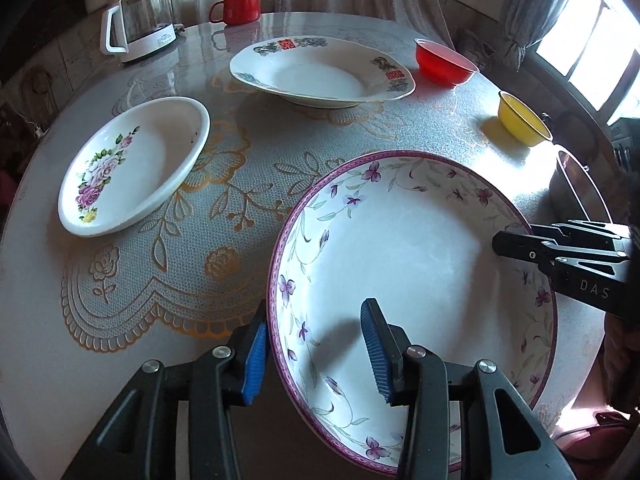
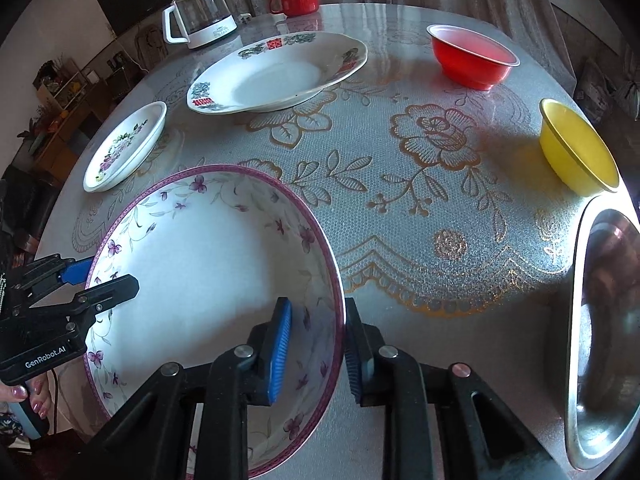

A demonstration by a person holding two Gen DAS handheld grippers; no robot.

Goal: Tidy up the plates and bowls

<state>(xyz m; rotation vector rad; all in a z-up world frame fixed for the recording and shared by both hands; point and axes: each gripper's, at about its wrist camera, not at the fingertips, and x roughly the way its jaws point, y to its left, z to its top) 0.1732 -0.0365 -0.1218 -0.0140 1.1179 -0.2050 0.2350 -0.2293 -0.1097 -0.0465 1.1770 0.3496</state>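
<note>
Flowered bowl [image 1: 400,264], large, white inside with a purple band round the rim, standing upright at the near edge of the table [image 2: 400,200], between the two tools. Straddled at one side by the left gripper [image 1: 316,312]: one blue pad outside the rim, the other well inside over the bowl's floor, jaws apart with a clear gap to the wall, nothing pinched. Straddled at the opposite side by the right gripper [image 2: 317,308]: outer pad against the rim, inner pad close over the sloping inner wall, jaws drawn near together; cannot tell whether clamped on the wall or only touching. Farther back on the table, well apart from one another: rose plate [image 1: 132,164] to the left, wide plate [image 1: 320,68] with red characters in the middle, red bowl [image 1: 444,62] and yellow bowl [image 1: 522,120] to the right. Steel basin [image 2: 604,340] at the right edge, near the yellow bowl. Kettle [image 1: 138,24] and red mug [image 1: 238,8] at the far rim.
</note>
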